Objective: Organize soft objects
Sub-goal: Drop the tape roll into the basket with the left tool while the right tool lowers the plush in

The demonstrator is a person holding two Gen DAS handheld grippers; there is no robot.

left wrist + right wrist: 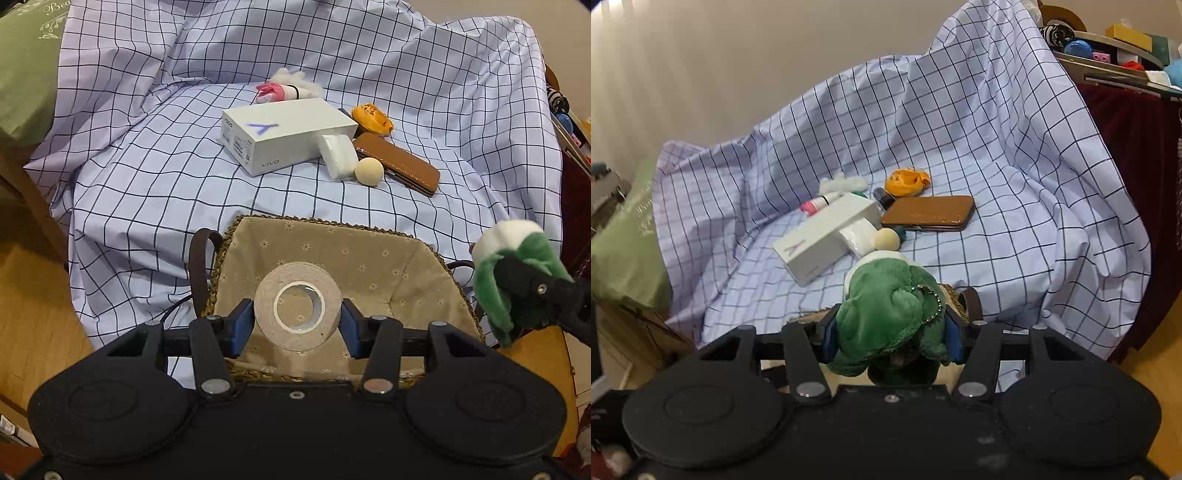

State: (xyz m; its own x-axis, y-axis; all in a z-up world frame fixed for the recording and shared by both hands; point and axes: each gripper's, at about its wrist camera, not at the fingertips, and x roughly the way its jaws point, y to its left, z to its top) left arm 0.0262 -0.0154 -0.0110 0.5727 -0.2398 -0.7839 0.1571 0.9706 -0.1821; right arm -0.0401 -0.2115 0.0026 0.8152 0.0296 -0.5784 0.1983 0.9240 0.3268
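Left gripper (297, 325) pinching tape roll (297, 309) over basket (369, 254), bore facing camera. Right gripper (890, 332) clamped on green plush (886, 310), at basket's 3 o'clock rim; basket at 9 o'clock from plush, likely drop spot.

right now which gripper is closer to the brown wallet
Right. The right gripper, shut on the green plush, sits just before the brown wallet; the left gripper holds tape over the basket, farther back.

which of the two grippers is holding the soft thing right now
The right gripper: its blue pads squeeze the green plush toy. The left gripper instead clamps a grey tape roll over the lined basket.
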